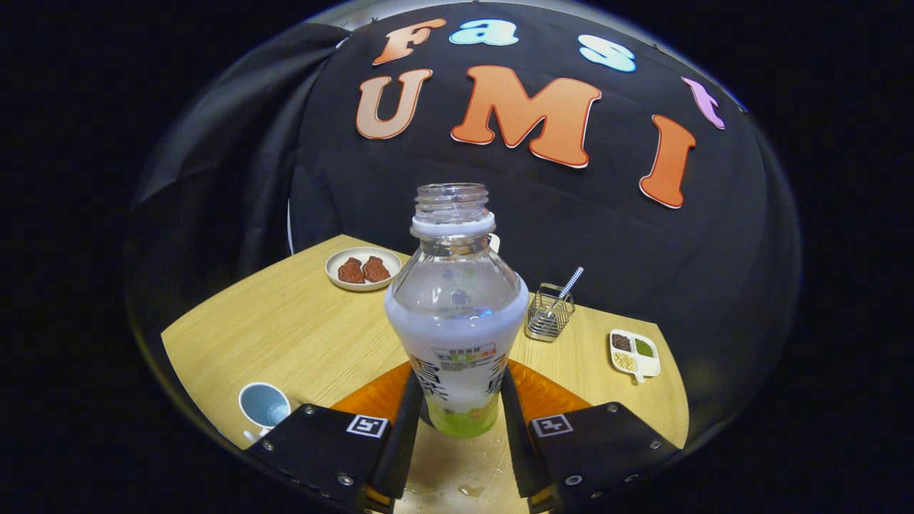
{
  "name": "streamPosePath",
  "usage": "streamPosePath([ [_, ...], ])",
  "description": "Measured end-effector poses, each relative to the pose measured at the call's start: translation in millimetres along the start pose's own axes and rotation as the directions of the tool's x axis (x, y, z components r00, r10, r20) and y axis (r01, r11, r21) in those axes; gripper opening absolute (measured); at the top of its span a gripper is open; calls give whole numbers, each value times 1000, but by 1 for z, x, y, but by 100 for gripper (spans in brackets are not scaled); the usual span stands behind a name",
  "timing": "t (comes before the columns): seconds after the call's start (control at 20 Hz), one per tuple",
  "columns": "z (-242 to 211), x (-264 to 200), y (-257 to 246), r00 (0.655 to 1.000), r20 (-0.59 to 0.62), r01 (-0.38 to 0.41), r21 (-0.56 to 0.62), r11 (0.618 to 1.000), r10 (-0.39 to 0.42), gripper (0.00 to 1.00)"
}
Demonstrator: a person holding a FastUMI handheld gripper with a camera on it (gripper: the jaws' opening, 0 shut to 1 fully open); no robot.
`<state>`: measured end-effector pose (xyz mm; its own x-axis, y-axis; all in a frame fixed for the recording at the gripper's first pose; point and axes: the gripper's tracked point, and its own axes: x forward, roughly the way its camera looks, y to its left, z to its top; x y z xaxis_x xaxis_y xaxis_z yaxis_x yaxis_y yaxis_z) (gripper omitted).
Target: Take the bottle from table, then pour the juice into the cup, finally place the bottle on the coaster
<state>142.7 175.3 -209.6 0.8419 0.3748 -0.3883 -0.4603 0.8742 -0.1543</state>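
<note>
Squarely between jaws: one bottle (457,321)

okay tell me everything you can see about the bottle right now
The bottle is clear plastic, upright, with no cap: its threaded neck is open above a white collar ring. White liquid fills it to about the shoulder; the upper part looks empty and misty. A printed label wraps the lower body, green near the base. It stands between the gripper jaws, which press on both sides of the lower body. Whether its base rests on the wooden table cannot be told. Small wet spots lie nearby.
</note>
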Motion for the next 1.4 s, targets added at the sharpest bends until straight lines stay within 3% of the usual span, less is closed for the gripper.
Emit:
streamPosePath([
  [0.3, -25, 55, 6, 999, 17, -53, 122, 991, 52, 58],
  [0.45, -45, 73, 1, 999, -5, -40, 127, 991, 41, 58],
  [0.7, -73, 85, 0, 998, -45, -41, 153, 987, 49, 58],
  [1.0, -76, 80, 0, 998, -22, -50, 144, 988, 53, 59],
  [1.2, -70, 72, 2, 998, 4, -59, 145, 988, 59, 66],
  [1.4, -64, 56, -2, 999, 14, -47, 146, 988, 45, 90],
])
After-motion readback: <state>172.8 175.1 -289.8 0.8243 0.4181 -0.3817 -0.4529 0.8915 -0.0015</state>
